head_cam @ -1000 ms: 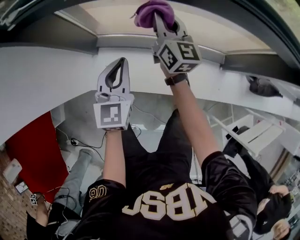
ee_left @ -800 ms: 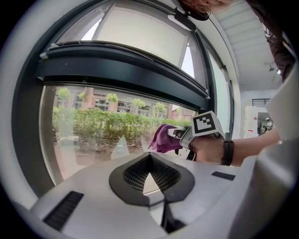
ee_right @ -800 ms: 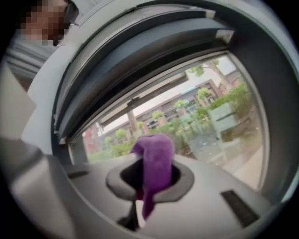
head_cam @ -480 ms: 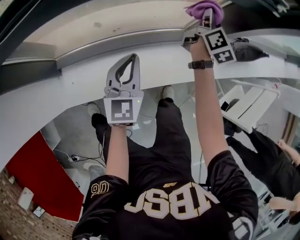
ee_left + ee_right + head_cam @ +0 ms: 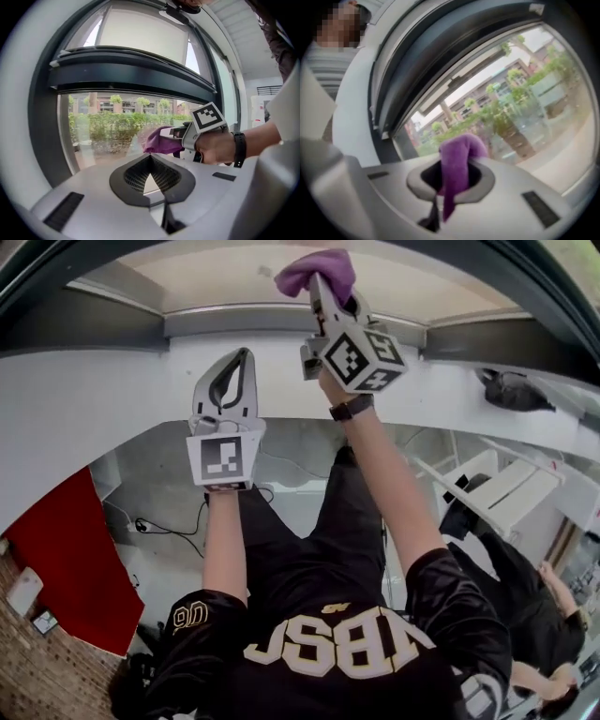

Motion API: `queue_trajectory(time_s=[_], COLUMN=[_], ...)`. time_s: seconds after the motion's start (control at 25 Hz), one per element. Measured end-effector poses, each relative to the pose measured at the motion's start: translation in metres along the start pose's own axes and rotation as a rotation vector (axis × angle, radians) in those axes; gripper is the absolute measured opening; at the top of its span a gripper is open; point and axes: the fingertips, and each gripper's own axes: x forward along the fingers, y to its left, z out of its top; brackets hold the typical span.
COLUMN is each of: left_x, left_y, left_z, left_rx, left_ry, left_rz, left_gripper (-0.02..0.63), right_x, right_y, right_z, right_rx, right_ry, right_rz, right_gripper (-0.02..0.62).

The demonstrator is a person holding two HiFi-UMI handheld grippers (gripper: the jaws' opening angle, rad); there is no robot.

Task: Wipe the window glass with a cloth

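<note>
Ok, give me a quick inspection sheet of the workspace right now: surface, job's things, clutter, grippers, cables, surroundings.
Surface: window glass, in a dark frame; hedges and buildings outside.
Job's things: purple cloth, bunched at the tip of the right gripper, up by the glass; contact cannot be told.
Clutter: nothing seen.
Grippers: right gripper shut on the cloth; left gripper shut, empty, held to its left.
Cables: black cable on the floor.
Surroundings: red panel at lower left; another person at right.

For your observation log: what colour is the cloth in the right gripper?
The cloth is purple, seen best in the right gripper view.
</note>
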Motion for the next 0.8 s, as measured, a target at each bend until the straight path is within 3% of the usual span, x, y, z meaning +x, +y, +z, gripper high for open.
queue_trajectory(time_s=[0.12,0.24,0.44,0.52,0.64,0.8], left_x=[-0.037,-0.075,-0.110,-0.110,-0.105,-0.076], left_y=[0.079,0.144,0.204,0.210,0.210,0.165], left_z=[0.005,0.003,-0.004,-0.007,-0.014,-0.030], left_rx=[-0.064,-0.086,-0.079,-0.075,-0.057,-0.043], left_ry=[-0.008,-0.018,-0.013,-0.006,-0.018,-0.046], left_rz=[0.121,0.216,0.295,0.288,0.258,0.194], left_gripper=[0.017,0.017,0.017,0.017,0.017,0.017], right_x=[0.059,0.111,0.176,0.188,0.196,0.162], right_y=[0.106,0.192,0.284,0.290,0.273,0.202], right_z=[-0.058,-0.104,-0.158,-0.171,-0.174,-0.141], right_rx=[-0.041,-0.066,-0.208,-0.262,-0.252,-0.260], right_ry=[0.087,0.138,0.192,0.208,0.220,0.188], right_rz=[0.188,0.320,0.466,0.468,0.410,0.314], right_gripper=[0.037,0.037,0.037,0.037,0.037,0.037])
